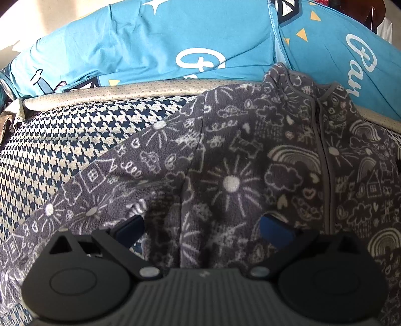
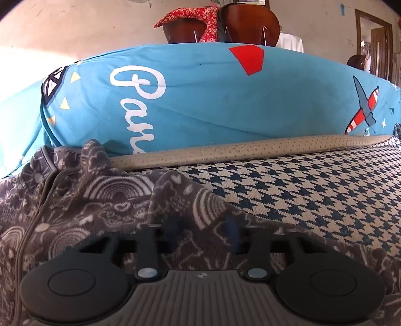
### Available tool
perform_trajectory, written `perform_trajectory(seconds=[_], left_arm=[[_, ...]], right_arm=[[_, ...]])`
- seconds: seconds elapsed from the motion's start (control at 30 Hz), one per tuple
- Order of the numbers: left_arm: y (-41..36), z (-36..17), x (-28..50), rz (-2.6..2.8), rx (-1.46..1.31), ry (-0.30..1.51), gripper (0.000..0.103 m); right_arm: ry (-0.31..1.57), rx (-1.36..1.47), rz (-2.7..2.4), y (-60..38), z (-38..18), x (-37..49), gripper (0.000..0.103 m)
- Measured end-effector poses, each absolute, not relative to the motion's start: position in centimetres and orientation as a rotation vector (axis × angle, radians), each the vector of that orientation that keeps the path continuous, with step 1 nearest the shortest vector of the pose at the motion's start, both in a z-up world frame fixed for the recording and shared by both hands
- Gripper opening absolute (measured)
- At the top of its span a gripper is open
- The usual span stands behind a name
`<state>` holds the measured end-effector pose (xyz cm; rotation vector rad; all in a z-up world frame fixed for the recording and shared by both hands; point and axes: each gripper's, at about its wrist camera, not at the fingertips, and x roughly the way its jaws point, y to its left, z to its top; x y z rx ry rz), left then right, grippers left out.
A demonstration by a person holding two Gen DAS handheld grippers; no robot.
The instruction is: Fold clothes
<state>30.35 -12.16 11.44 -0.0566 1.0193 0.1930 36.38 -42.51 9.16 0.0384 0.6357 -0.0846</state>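
Note:
A grey fleece jacket (image 1: 225, 155) printed with white suns, clouds and rainbows lies zipped and face up on a houndstooth cushion (image 1: 75, 140). Its collar touches the blue bedding, and one sleeve runs down to the left. My left gripper (image 1: 203, 227) hovers over the chest with its jaws wide open and nothing between the blue pads (image 1: 275, 228). In the right wrist view the jacket (image 2: 100, 205) rises in a ridge of fleece at the shoulder. My right gripper (image 2: 204, 233) is shut on that ridge. Fleece hides most of its fingertips, and only one blue pad (image 2: 233, 235) shows.
Blue printed bedding (image 2: 200, 100) with white lettering is piled behind the cushion's beige dotted edge (image 2: 250, 148). Bare houndstooth cushion (image 2: 313, 190) stretches to the right of the jacket. Wooden chairs (image 2: 250, 22) with a red cloth (image 2: 200, 15) stand behind, and a doorway (image 2: 376, 45) is at the far right.

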Motion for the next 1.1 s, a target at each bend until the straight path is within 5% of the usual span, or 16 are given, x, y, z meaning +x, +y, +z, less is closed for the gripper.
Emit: perform_trajectory(seconds=[0.2,0.77,1.1], left_arm=[[-12.1,11.4,30.3,0.194,-0.058,1.019,0.103],[-12.1,11.8,29.6,0.19,-0.036,1.006,0.103],[-12.3,13.4,26.6,0.169,-0.031,0.977,0.103]], right_arm=[[0.617,0.013,-0.133,-42.2,9.1,36.3,0.002],[0.604,0.156,-0.198,-45.7,12.6,34.0,0.001],[0.679,0.186,-0.11,-47.1,14.8,28.2,0.024]])
